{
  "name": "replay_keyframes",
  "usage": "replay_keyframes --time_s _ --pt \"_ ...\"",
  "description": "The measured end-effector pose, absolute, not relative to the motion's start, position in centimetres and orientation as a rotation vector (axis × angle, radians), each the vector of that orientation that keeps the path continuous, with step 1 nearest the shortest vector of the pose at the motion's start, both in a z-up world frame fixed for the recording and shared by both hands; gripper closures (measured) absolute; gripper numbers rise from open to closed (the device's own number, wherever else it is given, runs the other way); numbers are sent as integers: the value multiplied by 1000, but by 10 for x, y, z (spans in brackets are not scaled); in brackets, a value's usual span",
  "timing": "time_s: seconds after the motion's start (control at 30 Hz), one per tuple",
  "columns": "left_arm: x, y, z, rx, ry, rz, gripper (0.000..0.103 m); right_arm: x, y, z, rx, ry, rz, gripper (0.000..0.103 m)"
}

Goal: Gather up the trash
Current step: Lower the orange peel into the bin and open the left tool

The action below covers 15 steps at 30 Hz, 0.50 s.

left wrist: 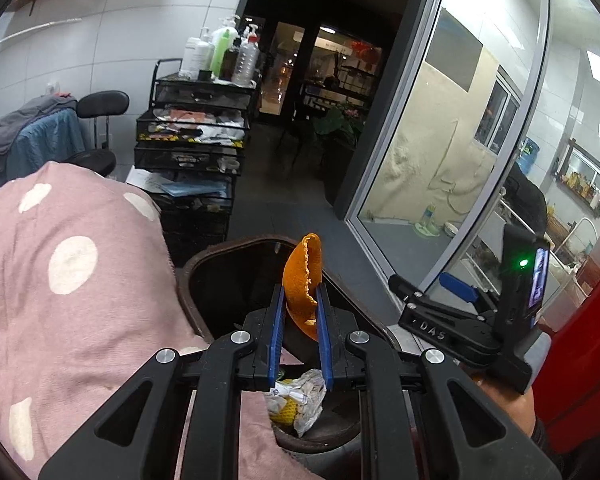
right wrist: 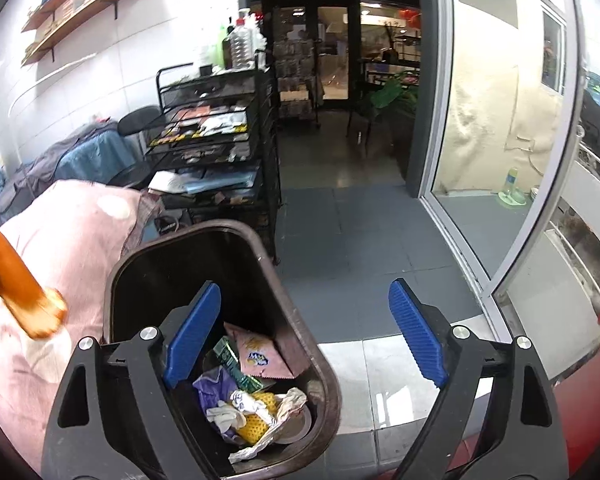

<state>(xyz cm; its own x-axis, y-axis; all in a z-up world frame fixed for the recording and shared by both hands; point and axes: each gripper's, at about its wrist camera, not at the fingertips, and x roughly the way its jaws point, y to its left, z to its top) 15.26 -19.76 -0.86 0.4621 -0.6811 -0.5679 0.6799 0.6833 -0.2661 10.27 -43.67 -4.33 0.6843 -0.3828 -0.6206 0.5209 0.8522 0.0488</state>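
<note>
My left gripper (left wrist: 300, 294) is shut on a curled orange peel (left wrist: 302, 276) and holds it above the open dark brown trash bin (left wrist: 196, 264). The peel also shows blurred at the left edge of the right wrist view (right wrist: 16, 280). The bin (right wrist: 320, 368) holds crumpled wrappers, paper and yellow foam netting (right wrist: 256, 412). My right gripper (right wrist: 304, 320) is open and empty, over the bin's right rim; it also shows in the left wrist view (left wrist: 440, 300).
A pink cloth with white dots (left wrist: 60, 280) lies left of the bin. A black mesh cart (right wrist: 216, 140) with bottles and clutter stands behind it. A glass sliding door (right wrist: 500, 160) is on the right, grey floor tiles (right wrist: 360, 232) ahead, a dark doorway beyond.
</note>
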Motion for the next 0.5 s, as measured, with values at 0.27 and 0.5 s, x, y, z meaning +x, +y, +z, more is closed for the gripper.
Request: replay_keyframes --time_s 0.27,0.5 --pt "159 -226 -29 64 767 -852 87 96 -450 -36 254 618 -542 16" --pt "161 -243 -43 139 818 -841 72 92 -454 -33 265 612 -553 15"
